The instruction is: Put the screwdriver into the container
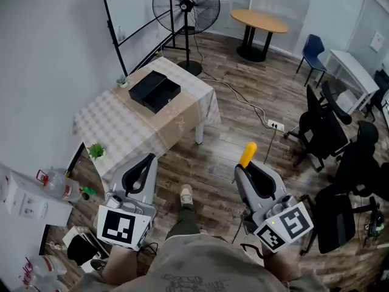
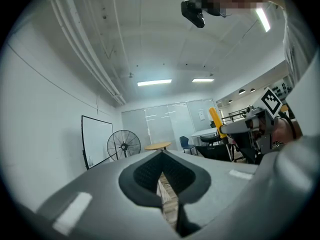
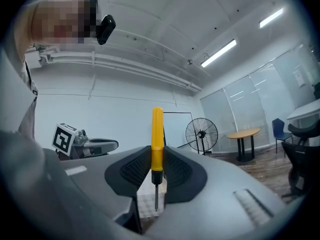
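Observation:
A screwdriver (image 3: 157, 143) with a yellow handle stands upright between the jaws of my right gripper (image 3: 156, 170), which is shut on it; its thin metal shaft points down. In the head view the yellow handle (image 1: 247, 154) sticks up from the right gripper (image 1: 250, 170) over the wooden floor. The black open container (image 1: 155, 90) lies on the far part of the checked table (image 1: 121, 129), well ahead of both grippers. My left gripper (image 1: 141, 169) is held near the table's front edge, its jaws (image 2: 161, 176) shut with nothing between them.
A standing fan (image 1: 185, 6) and a whiteboard frame are behind the table. A round table (image 1: 259, 21), a blue chair and black office chairs (image 1: 328, 126) are at the right. A power strip with cable (image 1: 275, 125) lies on the floor. Boxes and bottles sit at the lower left.

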The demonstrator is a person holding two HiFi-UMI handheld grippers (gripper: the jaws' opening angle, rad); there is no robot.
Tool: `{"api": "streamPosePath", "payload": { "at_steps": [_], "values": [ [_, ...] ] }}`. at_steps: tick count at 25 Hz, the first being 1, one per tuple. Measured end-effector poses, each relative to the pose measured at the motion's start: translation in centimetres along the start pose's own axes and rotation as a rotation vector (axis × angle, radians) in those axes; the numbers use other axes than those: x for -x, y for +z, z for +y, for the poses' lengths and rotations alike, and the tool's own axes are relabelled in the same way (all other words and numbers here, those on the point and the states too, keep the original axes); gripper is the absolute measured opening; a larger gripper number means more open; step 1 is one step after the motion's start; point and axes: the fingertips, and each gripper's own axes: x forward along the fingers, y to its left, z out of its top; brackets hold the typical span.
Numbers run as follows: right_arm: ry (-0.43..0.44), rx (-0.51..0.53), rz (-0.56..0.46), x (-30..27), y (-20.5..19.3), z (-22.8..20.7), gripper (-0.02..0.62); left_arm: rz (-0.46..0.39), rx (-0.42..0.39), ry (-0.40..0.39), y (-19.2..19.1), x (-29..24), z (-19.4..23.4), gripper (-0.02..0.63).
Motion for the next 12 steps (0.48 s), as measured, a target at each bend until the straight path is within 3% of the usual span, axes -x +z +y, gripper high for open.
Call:
{"api": "streamPosePath", "payload": {
  "at_steps": [12],
  "values": [
    [-0.02,0.003,0.081,-10.1,-1.3,-6.9,0.1,0.048,0.032,-0.043,-2.7,-10.5,5.0,0.0]
  ]
}}
